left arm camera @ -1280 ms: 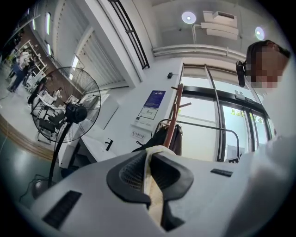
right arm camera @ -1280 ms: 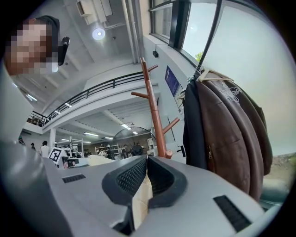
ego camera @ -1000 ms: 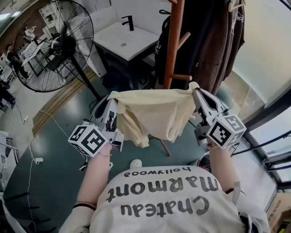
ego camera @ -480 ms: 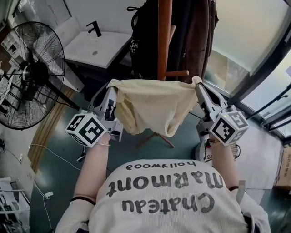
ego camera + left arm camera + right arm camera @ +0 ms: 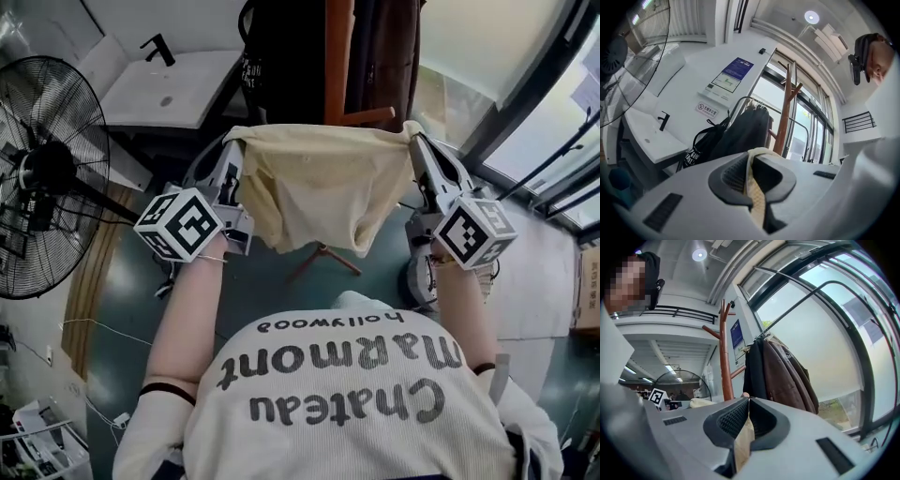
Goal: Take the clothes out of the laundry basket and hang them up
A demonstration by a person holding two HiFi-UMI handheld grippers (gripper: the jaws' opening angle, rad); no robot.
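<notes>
A pale yellow garment point(image 5: 323, 187) hangs stretched between my two grippers in the head view. My left gripper point(image 5: 234, 138) is shut on its left corner, and a strip of the yellow cloth point(image 5: 756, 197) runs between the jaws in the left gripper view. My right gripper point(image 5: 411, 131) is shut on the right corner, with the cloth point(image 5: 742, 444) pinched between its jaws. Just beyond the garment stands a wooden coat rack point(image 5: 338, 56), its post point(image 5: 786, 117) also in the left gripper view and its post point(image 5: 723, 357) in the right gripper view. Dark and brown coats point(image 5: 384, 47) hang on it.
A large black floor fan point(image 5: 42, 178) stands at the left. A white counter with a black faucet point(image 5: 164, 84) is behind it. Glass window frames point(image 5: 553, 141) run along the right. A black bag point(image 5: 701, 150) hangs near the rack.
The view has swung left to right: the fan slid toward the left edge and the coat rack now sits straight ahead. Both grippers kept hold of the stretched garment and came closer to the rack.
</notes>
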